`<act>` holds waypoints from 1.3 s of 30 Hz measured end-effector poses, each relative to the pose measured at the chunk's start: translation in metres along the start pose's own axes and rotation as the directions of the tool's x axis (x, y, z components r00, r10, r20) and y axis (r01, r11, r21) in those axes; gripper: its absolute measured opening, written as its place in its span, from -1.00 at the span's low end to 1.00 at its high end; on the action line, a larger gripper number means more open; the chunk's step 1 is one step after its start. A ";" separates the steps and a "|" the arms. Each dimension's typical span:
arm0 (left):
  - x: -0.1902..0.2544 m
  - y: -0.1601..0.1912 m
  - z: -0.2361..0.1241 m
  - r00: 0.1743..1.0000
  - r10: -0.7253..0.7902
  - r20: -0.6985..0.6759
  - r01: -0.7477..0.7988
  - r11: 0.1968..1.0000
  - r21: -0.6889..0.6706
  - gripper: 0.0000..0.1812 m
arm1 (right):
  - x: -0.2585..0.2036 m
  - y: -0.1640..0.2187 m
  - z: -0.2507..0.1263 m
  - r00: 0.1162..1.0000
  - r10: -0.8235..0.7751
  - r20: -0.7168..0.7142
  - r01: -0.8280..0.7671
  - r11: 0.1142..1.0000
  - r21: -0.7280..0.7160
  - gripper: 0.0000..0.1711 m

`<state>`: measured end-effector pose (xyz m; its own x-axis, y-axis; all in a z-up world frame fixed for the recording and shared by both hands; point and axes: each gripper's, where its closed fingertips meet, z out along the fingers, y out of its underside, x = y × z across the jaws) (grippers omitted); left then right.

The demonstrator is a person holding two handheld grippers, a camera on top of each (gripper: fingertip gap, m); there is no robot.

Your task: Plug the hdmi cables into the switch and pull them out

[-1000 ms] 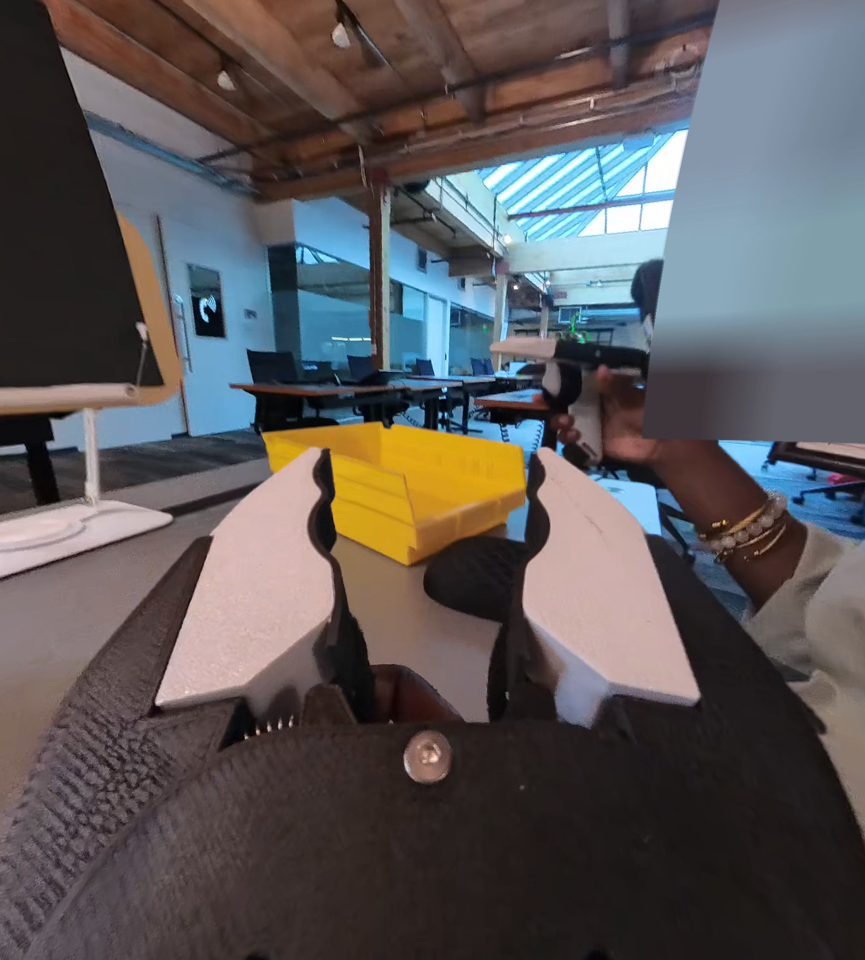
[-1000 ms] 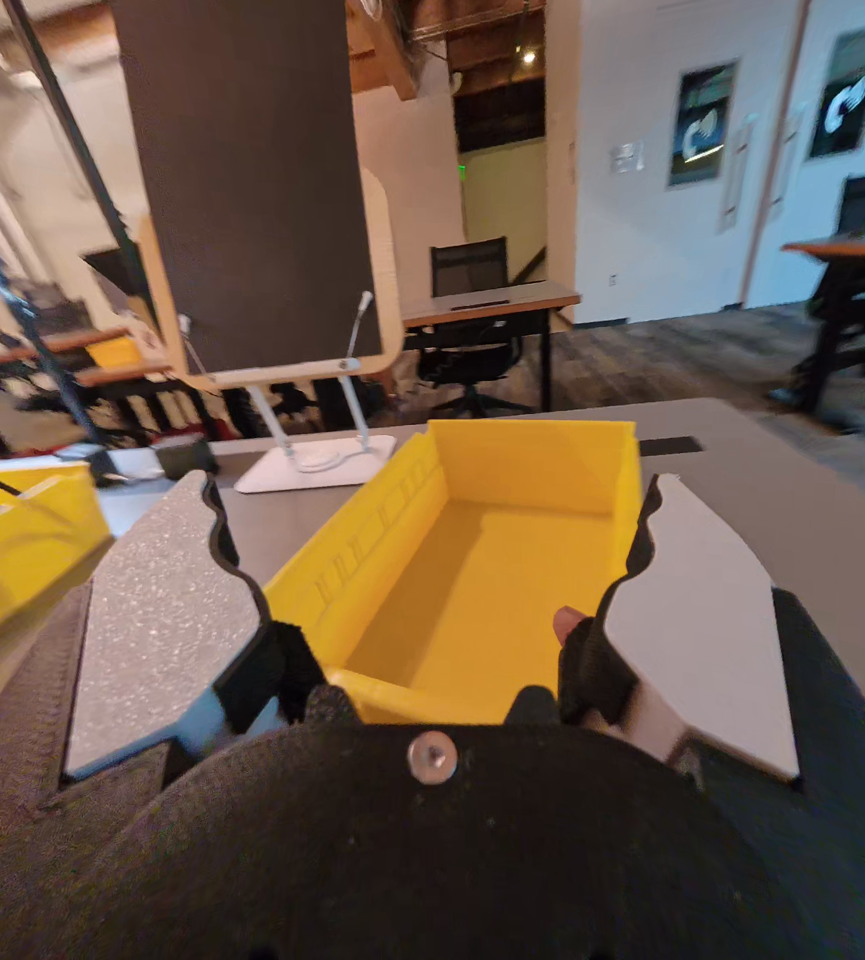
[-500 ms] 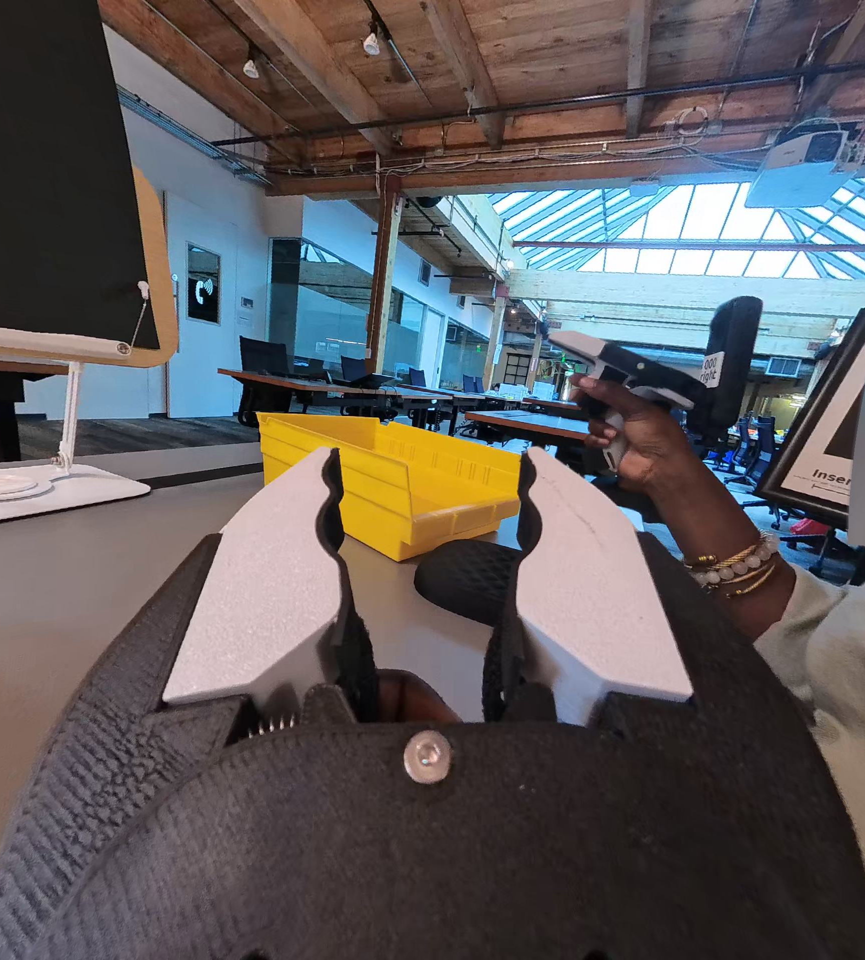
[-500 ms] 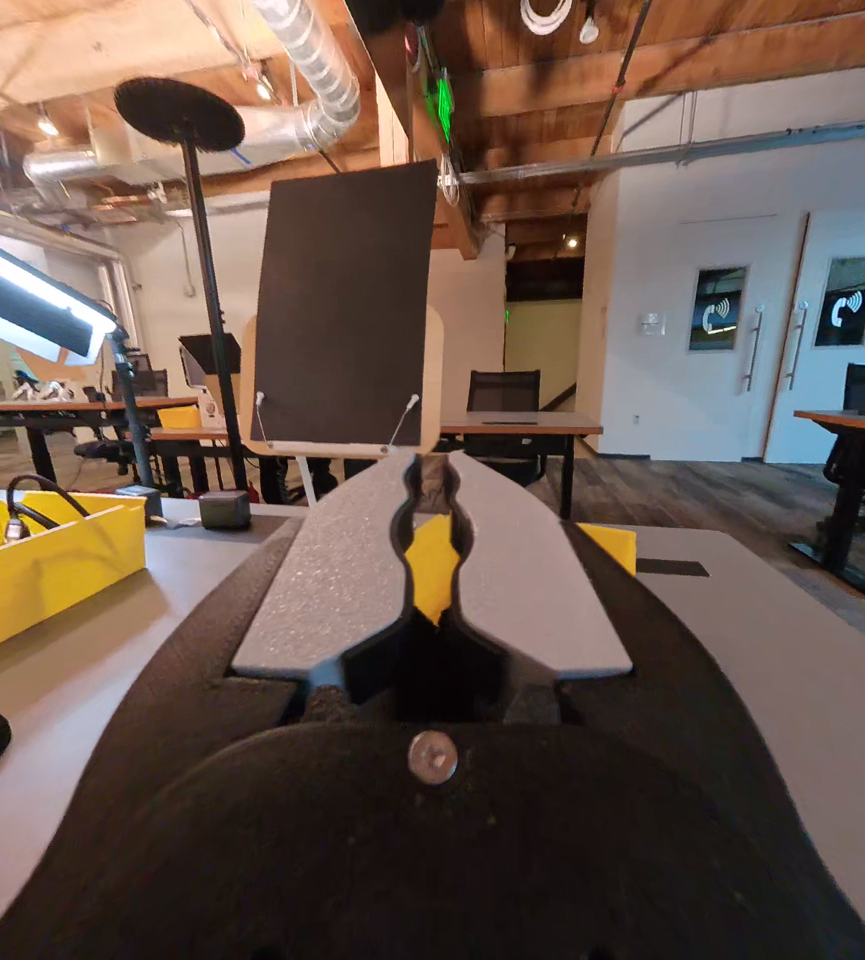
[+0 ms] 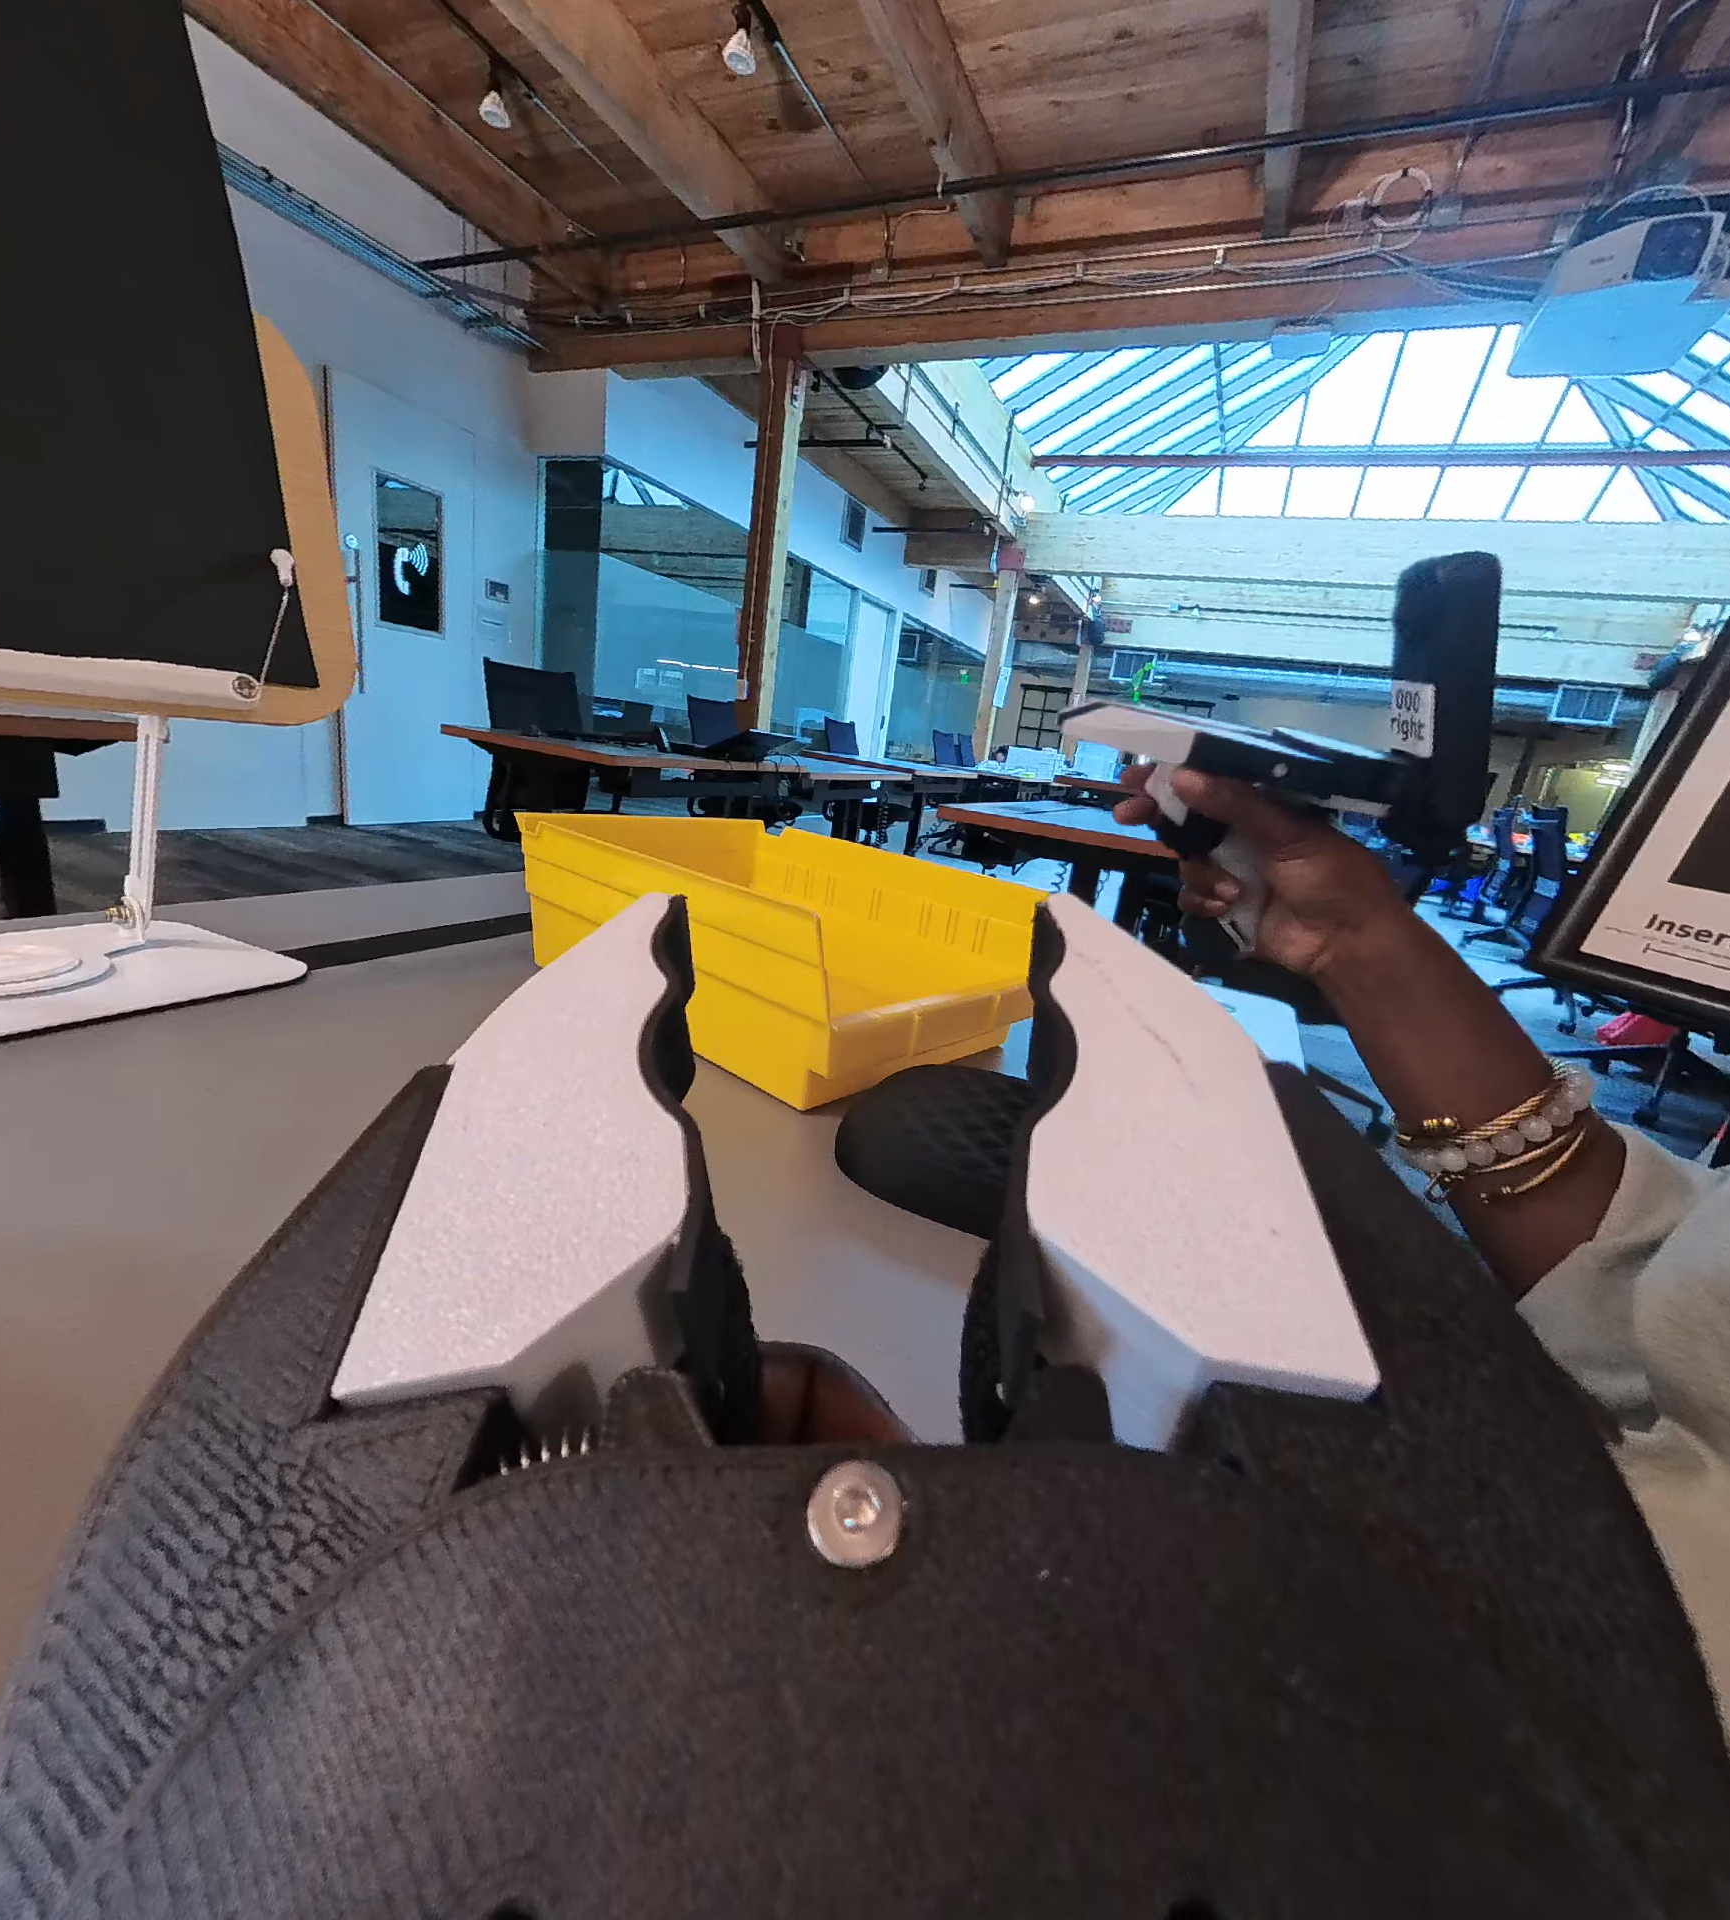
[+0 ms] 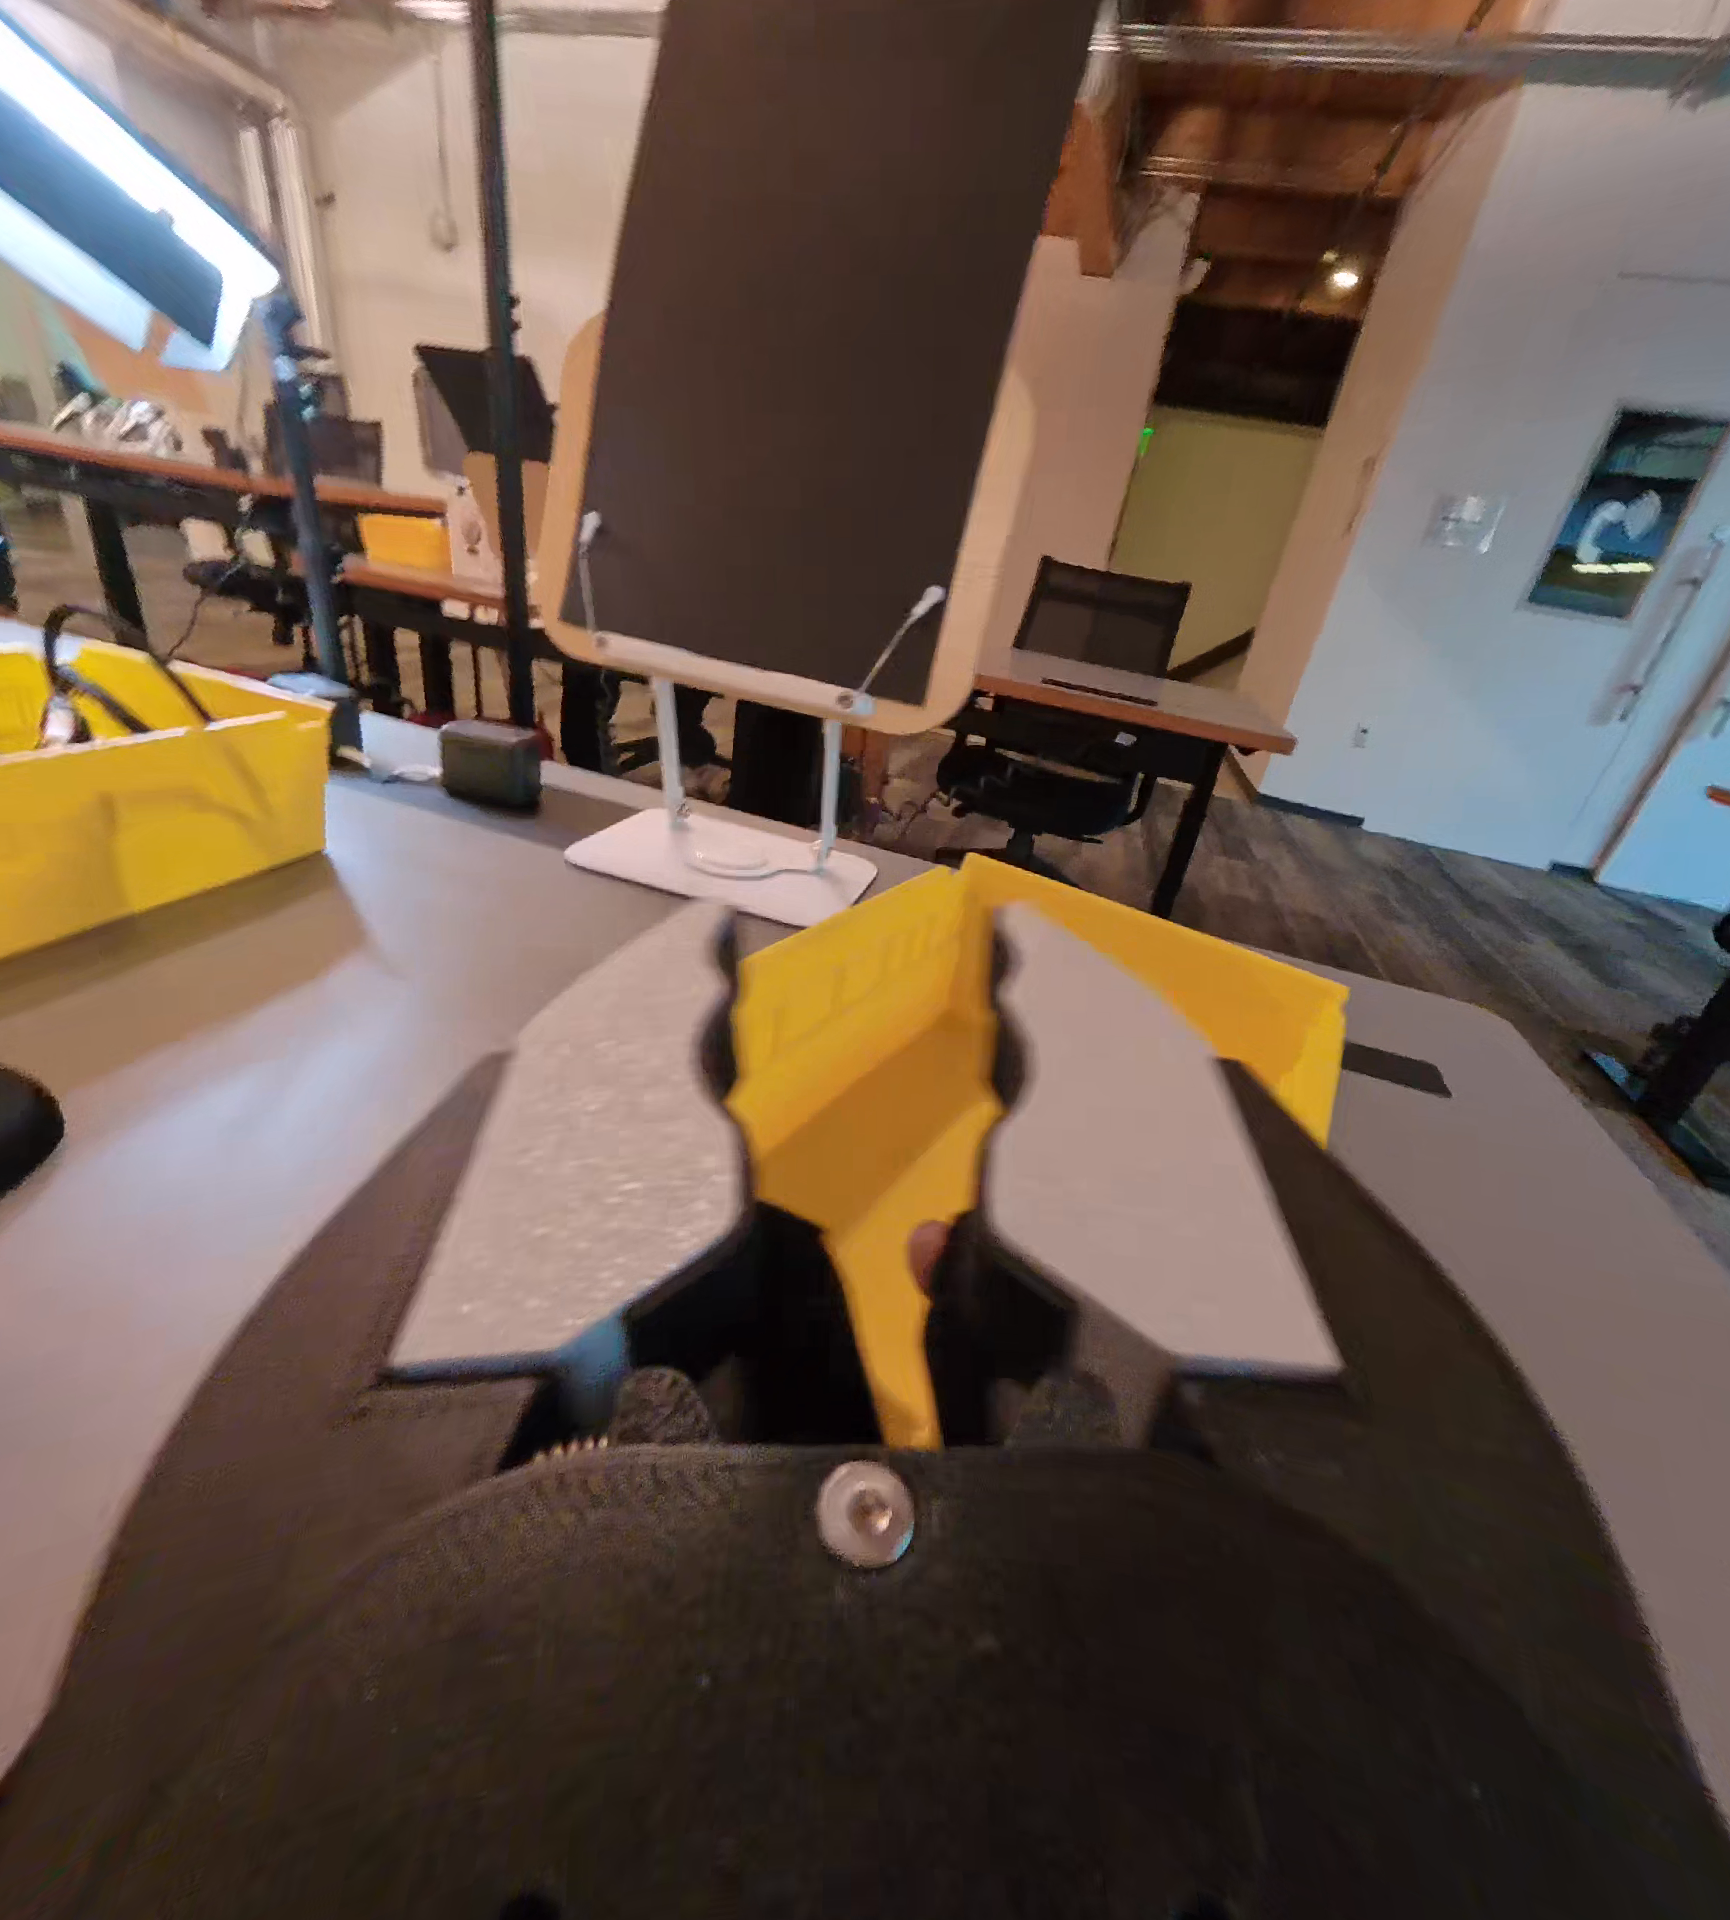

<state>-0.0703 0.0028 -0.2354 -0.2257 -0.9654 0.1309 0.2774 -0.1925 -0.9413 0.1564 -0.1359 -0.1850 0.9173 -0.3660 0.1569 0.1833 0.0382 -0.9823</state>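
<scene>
Honestly this looks like square one. The left tool (image 5: 856,956) sits low over the grey table (image 5: 113,1143) with its jaws wide apart and nothing between them. The right tool (image 6: 861,951) is up in the air, jaws partly open, also empty, looking down into an empty yellow bin (image 6: 1204,977). The HDMI cables (image 6: 113,696) are probably those dark loops sticking out of the other yellow bin (image 6: 113,810) off to the left, well apart from both tools. Can't spot the switch for sure; there's a small dark box (image 6: 489,764) at the far table edge, but I can't tell what it is. So nothing plugged or grabbed yet, the whole job is left.
</scene>
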 end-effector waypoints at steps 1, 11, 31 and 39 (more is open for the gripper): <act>0.000 0.001 0.000 1.000 0.003 -0.001 -0.003 1.000 -0.004 -0.31 | -0.006 0.000 -0.001 0.999 -0.032 0.029 0.031 0.999 0.014 -0.93; 0.001 0.001 0.000 1.000 0.008 0.002 -0.008 1.000 -0.005 -0.32 | -0.019 0.004 -0.002 0.997 -0.066 0.043 0.066 0.998 0.007 -1.00; 0.002 -0.006 0.004 0.997 0.072 0.019 -0.072 0.997 0.020 -0.34 | -0.064 0.036 0.026 0.974 -0.027 0.223 0.053 0.993 -0.110 -0.13; -0.028 -0.038 -0.029 0.885 0.372 0.281 -0.332 0.926 -0.181 -0.33 | -0.074 0.075 0.023 0.934 -0.150 0.323 0.223 0.953 -0.204 -0.77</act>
<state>-0.1014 0.0424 -0.2118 0.1665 -0.9751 -0.1467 0.1624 0.1738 -0.9713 0.1107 -0.0849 -0.2682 0.9439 -0.0473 0.3267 0.3075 -0.2345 -0.9222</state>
